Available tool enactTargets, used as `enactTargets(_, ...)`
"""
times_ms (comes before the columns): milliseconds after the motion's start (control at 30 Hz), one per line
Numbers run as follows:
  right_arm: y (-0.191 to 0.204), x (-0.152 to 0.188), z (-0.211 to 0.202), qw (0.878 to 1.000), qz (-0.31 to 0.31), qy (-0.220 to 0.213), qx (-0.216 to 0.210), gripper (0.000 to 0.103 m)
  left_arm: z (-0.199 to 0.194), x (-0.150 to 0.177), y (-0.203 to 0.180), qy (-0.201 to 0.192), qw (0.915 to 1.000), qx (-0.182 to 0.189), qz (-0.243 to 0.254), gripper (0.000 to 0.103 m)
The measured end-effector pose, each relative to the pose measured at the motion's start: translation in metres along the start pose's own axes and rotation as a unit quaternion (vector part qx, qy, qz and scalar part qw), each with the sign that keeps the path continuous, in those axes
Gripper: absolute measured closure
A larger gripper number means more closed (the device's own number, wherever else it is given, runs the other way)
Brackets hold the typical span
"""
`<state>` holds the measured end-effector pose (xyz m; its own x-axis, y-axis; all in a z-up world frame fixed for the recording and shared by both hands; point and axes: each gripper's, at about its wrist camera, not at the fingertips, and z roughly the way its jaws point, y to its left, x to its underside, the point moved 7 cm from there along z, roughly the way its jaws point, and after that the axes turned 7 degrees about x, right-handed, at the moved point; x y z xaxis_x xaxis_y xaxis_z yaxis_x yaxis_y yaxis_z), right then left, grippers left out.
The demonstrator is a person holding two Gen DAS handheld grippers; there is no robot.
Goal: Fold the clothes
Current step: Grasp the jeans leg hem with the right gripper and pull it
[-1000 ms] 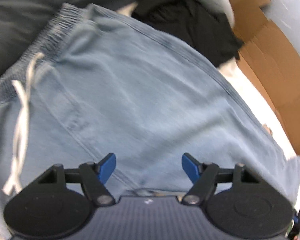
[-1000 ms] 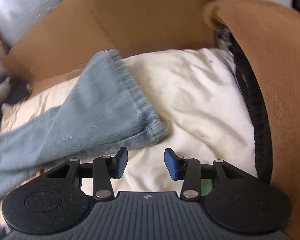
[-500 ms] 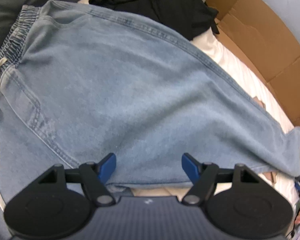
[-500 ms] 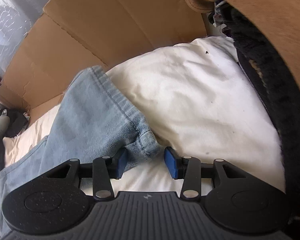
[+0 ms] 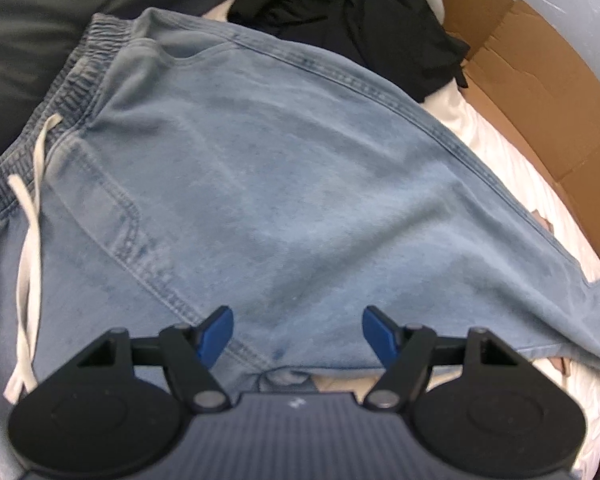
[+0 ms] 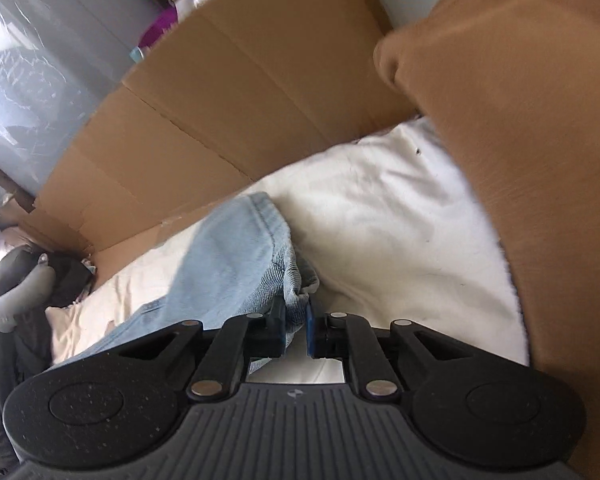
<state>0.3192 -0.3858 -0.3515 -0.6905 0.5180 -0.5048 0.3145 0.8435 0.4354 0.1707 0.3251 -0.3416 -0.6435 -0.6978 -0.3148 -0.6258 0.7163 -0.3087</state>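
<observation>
While your right tongs (image 6: 296, 320) have just closed on the hem of the jeans (image 5: 300, 200), the waistband lies far left, under your wide-open left tongs (image 5: 296, 332).

Right gripper (image 6: 296, 322): your jaws have just closed; they stood apart in front of the hem a moment ago and now pinch the hem of the jeans leg (image 6: 236, 268) between the pads.
Jeans leg: the hem lay flat on the white sheet (image 6: 380, 216) earlier; now it bunches at your fingertips, low in the frame's middle.
Right view: you tilted it, so the cardboard (image 6: 228, 92) fills more of the upper frame.
</observation>
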Motion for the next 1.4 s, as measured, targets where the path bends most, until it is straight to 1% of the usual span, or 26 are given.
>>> enactTargets(167,-0.006,-0.004,-0.020,1.000,0.015,-0.012,0.018,0.097,0.003,0.009,0.002,0.009,0.9999,0.006,-0.003,0.029)
enactTargets(300,-0.008,-0.009,-0.026,0.999,0.029,-0.019,0.029,0.097,0.010,0.013,0.000,0.018,0.9997,0.010,0.009,0.029)
enactTargets(500,0.006,-0.024,-0.035,0.997,0.023,-0.048,0.052,0.097,0.019,0.012,-0.004,0.023,0.9994,0.016,0.018,0.030)
enactTargets(567,0.003,-0.024,-0.033,0.997,0.017,-0.045,0.065,0.097,0.023,0.013,-0.004,0.027,0.9992,0.015,0.026,0.030)
enactTargets(633,-0.007,-0.018,-0.026,0.996,0.014,-0.035,0.084,0.097,0.026,0.014,-0.005,0.029,0.9989,0.014,0.033,0.030)
enactTargets(700,-0.020,-0.007,-0.015,0.994,0.014,-0.020,0.106,0.097,0.029,0.014,-0.005,0.030,0.9987,0.013,0.038,0.030)
enactTargets(833,-0.032,0.006,0.007,0.991,0.012,0.002,0.136,0.097,0.035,0.012,-0.003,0.033,0.9982,0.012,0.049,0.029)
enactTargets(900,-0.034,0.011,0.022,0.988,-0.008,0.025,0.152,0.096,0.038,0.010,-0.002,0.035,0.9980,0.010,0.053,0.029)
enactTargets(933,-0.034,0.013,0.028,0.986,-0.020,0.036,0.161,0.094,0.037,0.007,-0.002,0.036,0.9978,0.011,0.054,0.030)
enactTargets(1000,-0.027,0.011,0.026,0.984,-0.045,0.033,0.167,0.092,0.032,-0.001,-0.003,0.035,0.9977,0.022,0.054,0.031)
enactTargets(1100,-0.018,0.002,0.017,0.983,-0.070,0.014,0.171,0.081,0.021,-0.020,-0.005,0.022,0.9980,0.043,0.042,0.031)
enactTargets(1133,-0.016,-0.004,0.013,0.982,-0.075,0.003,0.172,0.073,0.017,-0.030,-0.006,0.013,0.9981,0.044,0.040,0.031)
enactTargets(1200,-0.012,-0.014,0.008,0.981,-0.088,-0.014,0.173,0.073,0.015,-0.048,-0.008,-0.005,0.9984,0.045,0.035,0.031)
enactTargets(1267,-0.010,-0.025,0.010,0.979,-0.103,-0.021,0.174,0.072,0.017,-0.066,-0.011,-0.020,0.9987,0.036,0.028,0.031)
enactTargets(1400,-0.005,-0.045,0.015,0.980,-0.118,-0.030,0.156,0.070,0.023,-0.096,-0.021,-0.056,0.9971,0.039,0.032,0.032)
